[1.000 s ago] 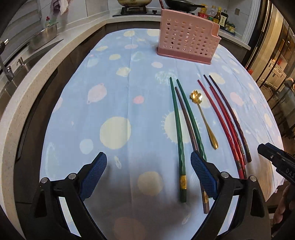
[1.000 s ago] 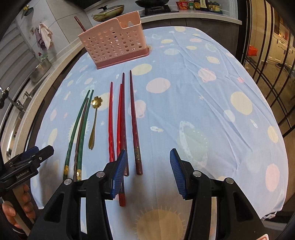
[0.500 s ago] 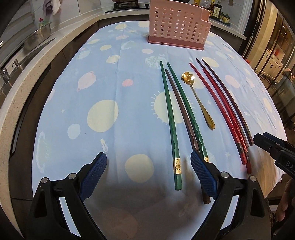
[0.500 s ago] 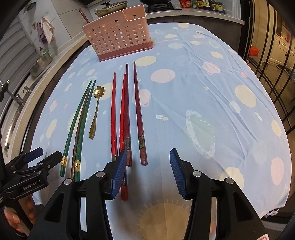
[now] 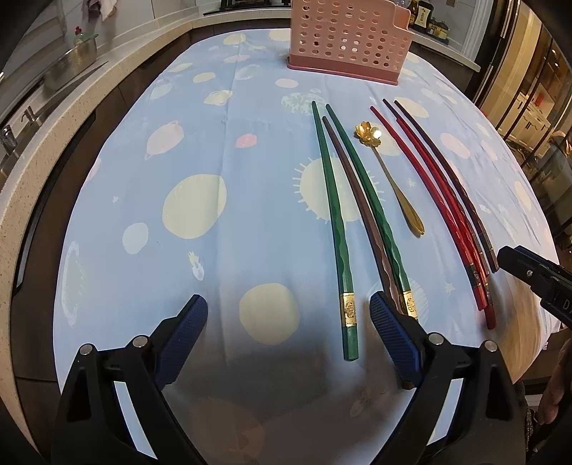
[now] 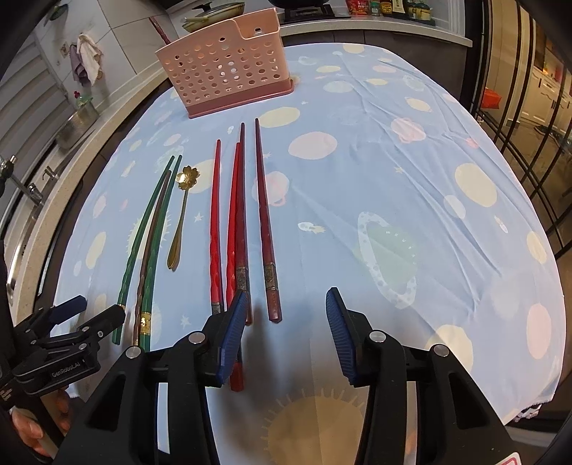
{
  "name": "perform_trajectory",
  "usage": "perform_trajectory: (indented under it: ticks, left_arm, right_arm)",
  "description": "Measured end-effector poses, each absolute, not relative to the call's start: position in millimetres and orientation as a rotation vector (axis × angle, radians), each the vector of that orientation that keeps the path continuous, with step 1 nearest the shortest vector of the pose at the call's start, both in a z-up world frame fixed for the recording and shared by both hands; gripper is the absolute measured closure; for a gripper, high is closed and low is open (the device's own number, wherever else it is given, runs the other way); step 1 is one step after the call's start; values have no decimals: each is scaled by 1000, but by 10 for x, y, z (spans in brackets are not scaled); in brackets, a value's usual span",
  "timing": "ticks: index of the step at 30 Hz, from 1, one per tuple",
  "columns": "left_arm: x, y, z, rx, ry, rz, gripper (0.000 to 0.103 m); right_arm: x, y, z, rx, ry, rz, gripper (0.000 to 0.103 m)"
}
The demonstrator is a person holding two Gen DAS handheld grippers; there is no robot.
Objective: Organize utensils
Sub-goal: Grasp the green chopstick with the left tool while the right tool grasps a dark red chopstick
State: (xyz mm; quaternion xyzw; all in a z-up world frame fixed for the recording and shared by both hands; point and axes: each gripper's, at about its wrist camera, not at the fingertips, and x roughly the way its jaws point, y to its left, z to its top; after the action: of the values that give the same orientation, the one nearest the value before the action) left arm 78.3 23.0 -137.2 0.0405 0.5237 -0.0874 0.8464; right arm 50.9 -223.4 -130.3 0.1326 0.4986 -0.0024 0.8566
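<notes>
Hovering tongs (image 6: 286, 332) — chopsticks (image 6: 237, 229) beneath.

Chopsticks (image 6: 214, 229) lie side by side flanking a spoon (image 6: 180, 214), the holder (image 6: 228, 71) standing behind them.

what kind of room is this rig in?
Most likely a home kitchen: a stone counter with a faucet curves past the cloth-covered table, and sauce bottles stand at the back.
</notes>
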Motion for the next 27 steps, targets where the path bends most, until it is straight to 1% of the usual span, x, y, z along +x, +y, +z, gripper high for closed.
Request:
perform_trajectory:
  ticks: [2, 11, 14, 15, 16, 19, 22, 27]
  left_arm:
    - [779, 233, -1387, 84, 1107, -185, 15]
    - [781, 246, -1410, 79, 1104, -191, 17]
    - [780, 239, -1408, 87, 1102, -191, 21]
    - [779, 235, -1405, 91, 1100, -191, 25]
    - [776, 232, -1399, 95, 1097, -194, 28]
    - [770, 228, -1384, 92, 1094, -203, 34]
    - [764, 220, -1377, 94, 1090, -211, 38]
    - [748, 202, -1376, 103, 1086, -224, 43]
  right_arm:
    - [518, -2234, -1311, 277, 1050, -5, 64]
    - [567, -2244, -1332, 272, 1051, -10, 65]
    - [587, -2233, -1348, 261, 1053, -10, 65]
    - [595, -2229, -1355, 259, 1054, -10, 65]
    - [602, -2225, -1364, 256, 1056, -9, 67]
    - [630, -2204, -1385, 247, 1060, -7, 71]
    - [654, -2170, -1385, 223, 1056, -9, 71]
    - [680, -2109, -1402, 187, 1051, -9, 79]
